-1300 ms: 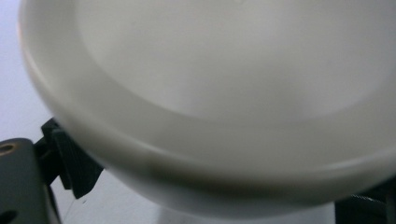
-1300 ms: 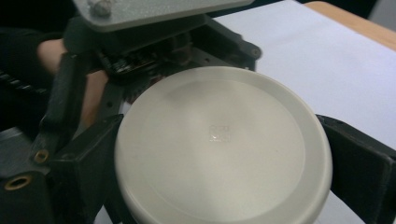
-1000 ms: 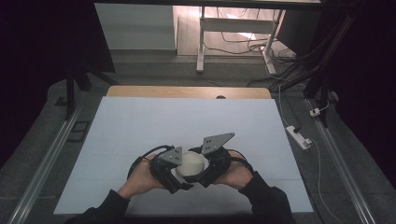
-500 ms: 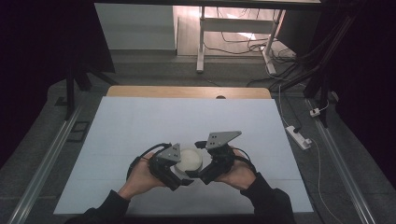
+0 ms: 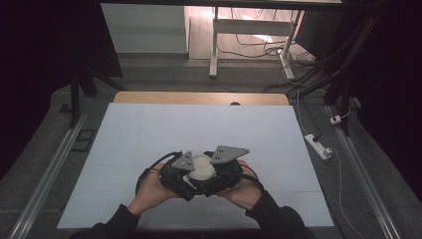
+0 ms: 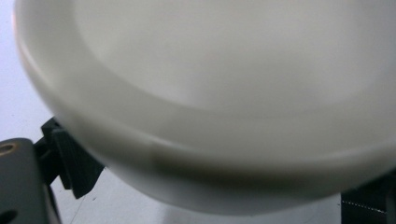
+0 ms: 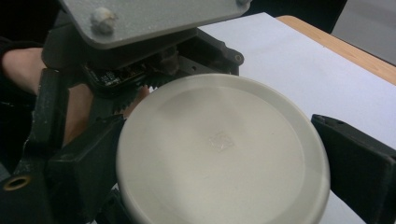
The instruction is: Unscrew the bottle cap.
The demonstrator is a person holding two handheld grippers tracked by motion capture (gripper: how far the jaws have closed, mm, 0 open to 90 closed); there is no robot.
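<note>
A white round dish [image 5: 201, 167] is held just above the white table sheet, near its front middle, between both grippers. My left gripper [image 5: 185, 174] comes at it from the left and my right gripper [image 5: 219, 174] from the right. In the right gripper view the dish [image 7: 219, 149] sits flat face up, with my right gripper [image 7: 219, 154] shut on its rim on two sides. Behind it shows the left gripper's body with its grey plate [image 7: 149, 18]. In the left gripper view the dish [image 6: 224, 93] is very close, and my left gripper [image 6: 219, 186] has a jaw at each side, partly hidden under it.
A white sheet [image 5: 149, 129] covers the table, with a wooden edge [image 5: 199, 98] at the far side. A power strip [image 5: 317, 145] lies on the floor to the right. A white desk frame [image 5: 214, 45] and cables stand beyond the table.
Both grippers and the dish have shifted slightly away from the person. The grips look the same.
</note>
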